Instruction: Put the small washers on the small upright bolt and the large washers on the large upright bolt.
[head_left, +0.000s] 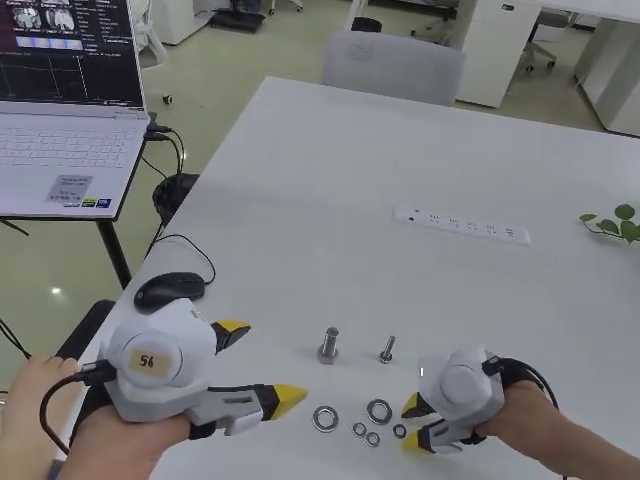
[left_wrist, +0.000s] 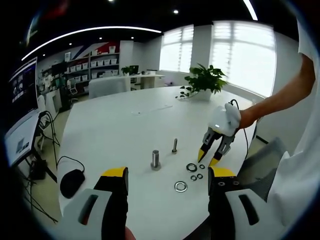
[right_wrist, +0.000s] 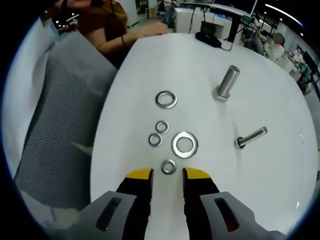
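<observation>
**A:** Where do the bolts stand?

**B:** In the head view both are upright on the white table (head_left: 300, 180). The small bolt (head_left: 388, 349) is at 3 o'clock of the large bolt (head_left: 329, 344), a little apart from it.

**A:** And the washers?

**B:** They all lie loose on the table, at 6 o'clock of the bolts. There are two large washers (head_left: 325, 418), with three small washers (head_left: 360, 429) clustered near them.

**A:** The grippers?

**B:** The left gripper (head_left: 262, 363) sits at 9 o'clock of the washers, jaws spread wide and empty. The right gripper (head_left: 412, 424) is at 3 o'clock of them, its yellow tips pointing at the cluster.

**A:** Is the right one holding anything?

**B:** The head view is too small to judge that. The right gripper view is clearer: the jaws are parted by a narrow gap and grasp nothing. One of the small washers lies at 12 o'clock, at the mouth of that gap. I can't tell whether the tips touch it.

**A:** What does the left gripper view add?

**B:** It has the right gripper from the front, tilted down over the washers, with a forearm behind it. A potted plant (left_wrist: 205, 80) stands at 12 o'clock by the table's far edge. The head view instead has a laptop (head_left: 65, 100) at 10 o'clock, a mouse (head_left: 168, 290) and a power strip (head_left: 462, 226).
</observation>
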